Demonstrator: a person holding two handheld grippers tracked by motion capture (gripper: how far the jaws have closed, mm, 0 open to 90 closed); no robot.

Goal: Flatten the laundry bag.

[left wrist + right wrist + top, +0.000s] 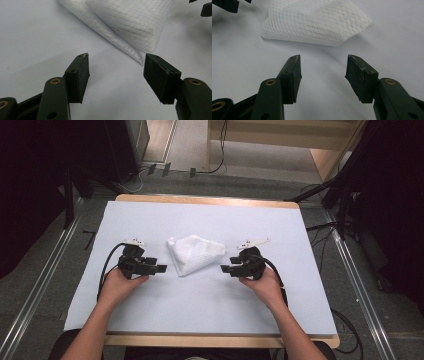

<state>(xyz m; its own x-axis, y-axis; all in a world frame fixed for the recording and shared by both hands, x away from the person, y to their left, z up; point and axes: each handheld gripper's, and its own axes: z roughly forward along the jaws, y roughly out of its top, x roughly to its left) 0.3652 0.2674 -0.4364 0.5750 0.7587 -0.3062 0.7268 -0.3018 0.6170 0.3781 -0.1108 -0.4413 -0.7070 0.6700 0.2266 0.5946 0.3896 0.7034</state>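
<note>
Evenly lit from above, bright on the pale table cover (210, 300), dark at the room's sides; soft, low-resolution high view; faint shadows under the folded cloth (317, 22); nearest jaw parts slightly blurred in both gripper views

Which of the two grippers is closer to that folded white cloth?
Left, slightly. The left gripper sits just beside the white cloth, its open jaws near the cloth's lower corner. The right gripper faces the cloth's other side, open, a bit farther off.

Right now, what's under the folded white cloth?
The folded white cloth lies flat on the pale blue table cover, which shows all around it. Whether anything sits beneath or inside its folds cannot be seen; the layers hide that.
</note>
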